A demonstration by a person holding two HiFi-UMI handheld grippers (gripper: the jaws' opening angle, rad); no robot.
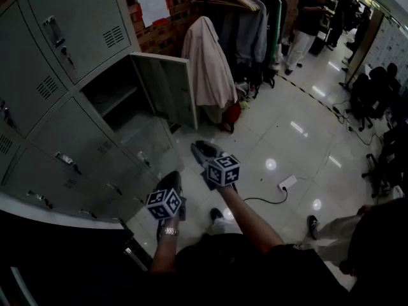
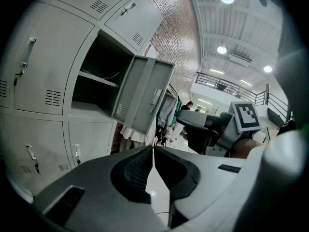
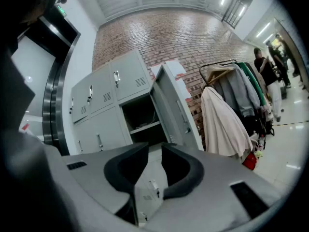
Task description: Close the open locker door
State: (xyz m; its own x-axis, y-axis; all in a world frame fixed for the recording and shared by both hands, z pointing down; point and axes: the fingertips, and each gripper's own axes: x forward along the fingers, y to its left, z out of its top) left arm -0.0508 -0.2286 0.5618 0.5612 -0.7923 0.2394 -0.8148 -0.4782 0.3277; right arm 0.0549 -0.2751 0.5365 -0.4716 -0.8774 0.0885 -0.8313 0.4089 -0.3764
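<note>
The grey locker bank [image 1: 57, 75] fills the left of the head view. One compartment [image 1: 115, 94] stands open, and its door [image 1: 167, 88] swings out toward the room. My left gripper [image 1: 173, 177] is shut and empty, held low in front of the lower lockers. My right gripper [image 1: 200, 148] is just below the door's free edge, apart from it, with a gap between its jaws and nothing in it. In the left gripper view the door [image 2: 145, 95] stands ahead, above the closed tips [image 2: 153, 150]. In the right gripper view the door [image 3: 176, 110] and compartment [image 3: 140, 120] lie beyond the jaws [image 3: 154, 148].
A beige coat [image 1: 207, 62] hangs right next to the open door, on a clothes rack [image 1: 242, 11] with several garments. A white power strip [image 1: 287, 183] and its cable lie on the glossy tiled floor. People [image 1: 309, 24] stand at the back, and office chairs [image 1: 376, 88] at the right.
</note>
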